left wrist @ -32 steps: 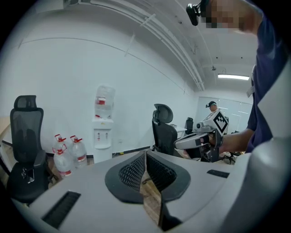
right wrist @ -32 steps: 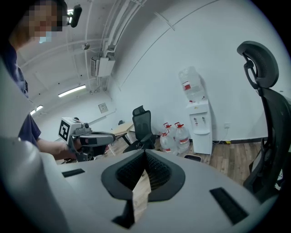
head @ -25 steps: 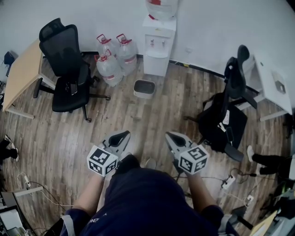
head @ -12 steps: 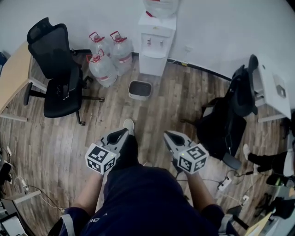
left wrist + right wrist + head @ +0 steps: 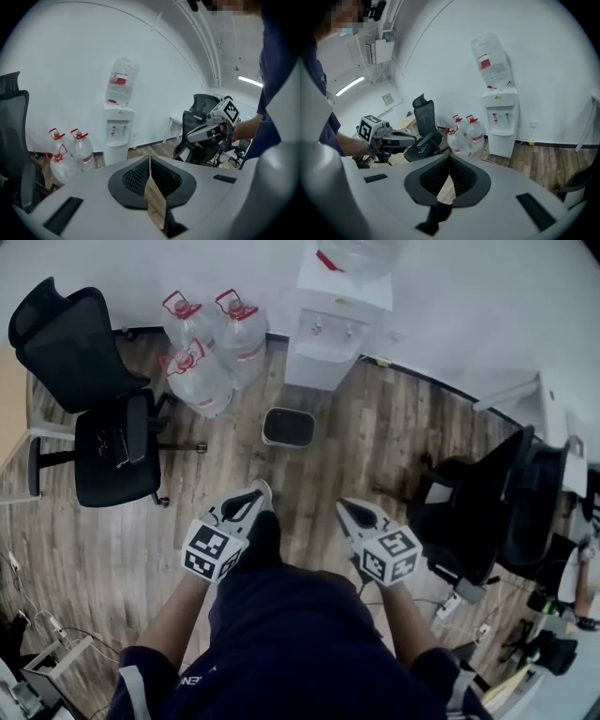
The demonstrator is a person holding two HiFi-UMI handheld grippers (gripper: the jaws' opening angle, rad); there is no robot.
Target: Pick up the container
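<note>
The container is a small grey bin [image 5: 288, 427] with a dark inside, standing on the wooden floor in front of the water dispenser [image 5: 334, 324]. In the head view my left gripper [image 5: 251, 496] and right gripper [image 5: 348, 510] are held side by side at waist height, well short of the bin. Both have their jaws shut with nothing between them. The left gripper view shows my left gripper [image 5: 149, 160] closed and pointing at the dispenser [image 5: 116, 133]. In the right gripper view my right gripper [image 5: 450, 159] is closed too. The bin does not show in either gripper view.
Three big water bottles [image 5: 204, 360] with red caps stand left of the dispenser. A black office chair [image 5: 89, 413] is at the left, another [image 5: 492, 512] at the right by a white desk [image 5: 562, 418]. Cables and a power strip [image 5: 453, 601] lie on the floor.
The person has stepped forward: a shoe now shows between the grippers, and the chairs have slid outward in the head view. Both grippers stay shut and level.
</note>
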